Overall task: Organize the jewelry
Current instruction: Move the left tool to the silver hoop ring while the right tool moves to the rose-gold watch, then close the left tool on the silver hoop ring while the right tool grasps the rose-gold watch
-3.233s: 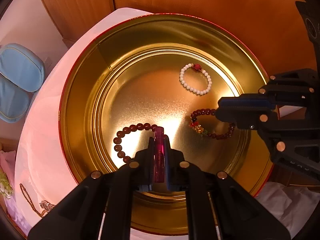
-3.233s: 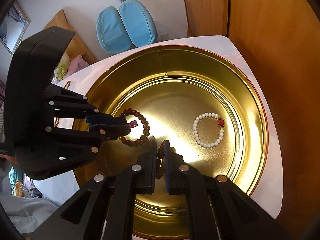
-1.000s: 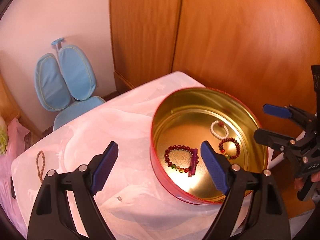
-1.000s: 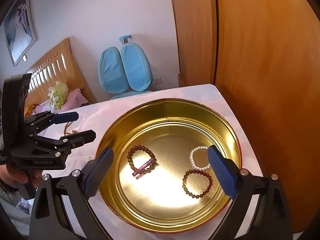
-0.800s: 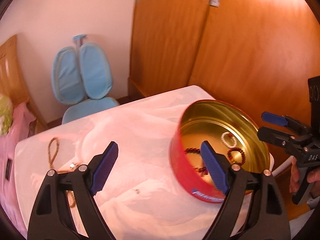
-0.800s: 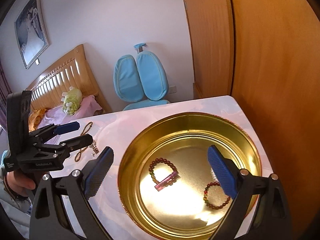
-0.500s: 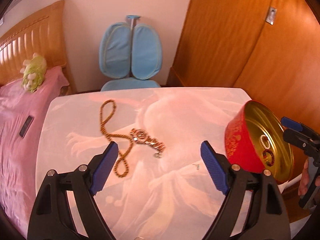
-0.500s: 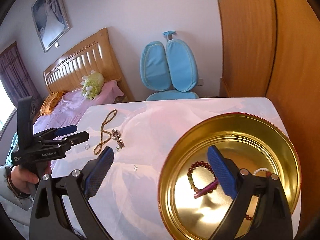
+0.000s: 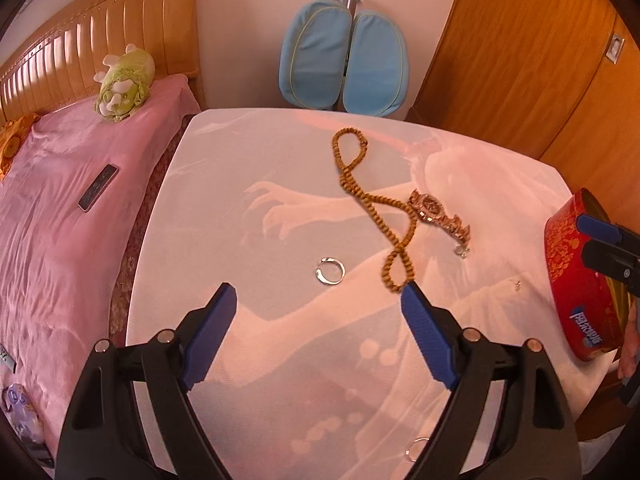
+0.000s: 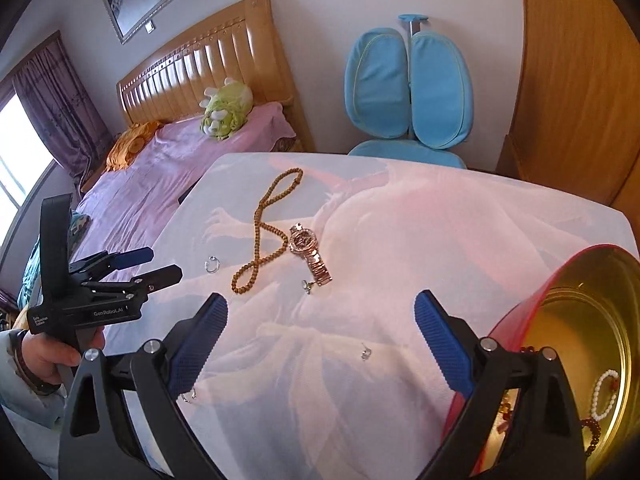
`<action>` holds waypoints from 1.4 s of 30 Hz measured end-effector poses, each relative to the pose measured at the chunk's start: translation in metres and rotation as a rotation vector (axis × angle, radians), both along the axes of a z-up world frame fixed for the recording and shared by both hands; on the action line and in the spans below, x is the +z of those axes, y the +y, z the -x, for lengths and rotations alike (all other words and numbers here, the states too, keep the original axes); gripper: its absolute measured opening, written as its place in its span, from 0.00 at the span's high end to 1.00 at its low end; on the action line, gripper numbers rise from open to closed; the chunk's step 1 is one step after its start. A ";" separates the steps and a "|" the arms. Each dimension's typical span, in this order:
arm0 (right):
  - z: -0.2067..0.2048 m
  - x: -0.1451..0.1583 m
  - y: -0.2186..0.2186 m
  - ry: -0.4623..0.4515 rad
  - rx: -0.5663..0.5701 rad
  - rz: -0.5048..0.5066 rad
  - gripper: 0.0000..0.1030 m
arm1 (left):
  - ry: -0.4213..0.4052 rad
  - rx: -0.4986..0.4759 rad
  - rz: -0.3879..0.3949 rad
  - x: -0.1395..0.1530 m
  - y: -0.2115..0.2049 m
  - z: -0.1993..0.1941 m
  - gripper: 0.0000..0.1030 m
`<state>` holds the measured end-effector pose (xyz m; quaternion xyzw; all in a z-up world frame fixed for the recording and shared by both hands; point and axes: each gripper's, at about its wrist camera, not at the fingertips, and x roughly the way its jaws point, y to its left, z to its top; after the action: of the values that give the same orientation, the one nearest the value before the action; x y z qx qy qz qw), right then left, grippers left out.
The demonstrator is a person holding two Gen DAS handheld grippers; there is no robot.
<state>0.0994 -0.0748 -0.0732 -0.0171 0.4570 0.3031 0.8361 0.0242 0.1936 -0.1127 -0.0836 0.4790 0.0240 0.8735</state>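
A wooden bead necklace [image 9: 370, 206] is lying in a loose figure-eight near the middle of the table [image 9: 248, 360], and a rose-gold watch [image 9: 438, 214] is lying just beside its right loop, possibly touching it. A silver ring [image 9: 330, 271] is sitting apart, to the left of the necklace's near end, and a small earring [image 10: 365, 351] is lying alone on the cloth closer to the tin [image 10: 576, 344]. The tin, red outside and gold inside, is standing at the table's right edge; a white bead bracelet [image 10: 605, 396] and darker bead bracelets are lying inside it, though the right gripper's finger is hiding most of them, so their number is unclear. The left gripper [image 9: 318, 322] is hanging over the near part of the table with its jaws spread wide and nothing between them, the ring lying just beyond the gap. The right gripper [image 10: 320, 334] is hanging likewise, jaws spread and empty, with the tin against its right side. A hand [image 10: 44, 354] is holding the left gripper's handle. Beyond the table, a blue chair [image 10: 408, 92] is standing by the wall, and a green plush toy [image 10: 226, 108] is resting on a pink bed [image 10: 160, 168].
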 end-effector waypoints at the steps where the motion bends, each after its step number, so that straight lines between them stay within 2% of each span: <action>1: -0.001 -0.005 0.004 0.008 0.002 0.011 0.07 | 0.009 -0.011 -0.007 -0.005 0.001 -0.001 0.20; 7: -0.022 -0.038 0.032 0.064 -0.004 0.093 0.07 | 0.028 -0.111 -0.104 -0.024 -0.005 -0.015 0.20; 12: -0.035 -0.054 0.052 -0.006 -0.016 0.192 0.07 | 0.026 -0.183 -0.139 -0.032 -0.004 -0.029 0.20; 22: -0.057 -0.085 0.085 -0.091 0.029 0.281 0.08 | -0.016 -0.264 -0.188 -0.039 -0.004 -0.039 0.20; 27: -0.058 -0.086 0.089 -0.113 0.068 0.258 0.21 | -0.070 -0.294 -0.217 -0.039 -0.008 -0.033 0.20; 28: -0.059 -0.086 0.089 -0.101 0.073 0.239 0.24 | -0.078 -0.296 -0.221 -0.039 -0.009 -0.032 0.22; 29: -0.059 -0.086 0.087 -0.082 0.083 0.206 0.36 | -0.085 -0.307 -0.203 -0.039 -0.009 -0.031 0.27; 30: -0.057 -0.084 0.088 -0.093 0.083 0.207 0.51 | -0.087 -0.322 -0.167 -0.037 -0.010 -0.030 0.50; 31: -0.055 -0.082 0.090 -0.094 0.102 0.201 0.58 | -0.085 -0.330 -0.131 -0.036 -0.010 -0.030 0.71; 32: -0.052 -0.082 0.092 -0.096 0.114 0.204 0.68 | -0.083 -0.320 -0.130 -0.035 -0.011 -0.030 0.76; 33: -0.050 -0.081 0.095 -0.097 0.118 0.211 0.69 | -0.081 -0.314 -0.130 -0.035 -0.011 -0.030 0.80; 37: -0.048 -0.080 0.094 -0.079 0.103 0.212 0.69 | -0.074 -0.289 -0.072 -0.034 -0.005 -0.029 0.80; 42: -0.036 -0.064 0.085 -0.099 0.087 0.173 0.69 | -0.095 -0.279 -0.067 -0.022 -0.005 -0.021 0.80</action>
<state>0.1357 0.0098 -0.1374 -0.1240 0.4385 0.2971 0.8391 0.0452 0.1883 -0.1343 0.0120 0.4431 -0.0855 0.8923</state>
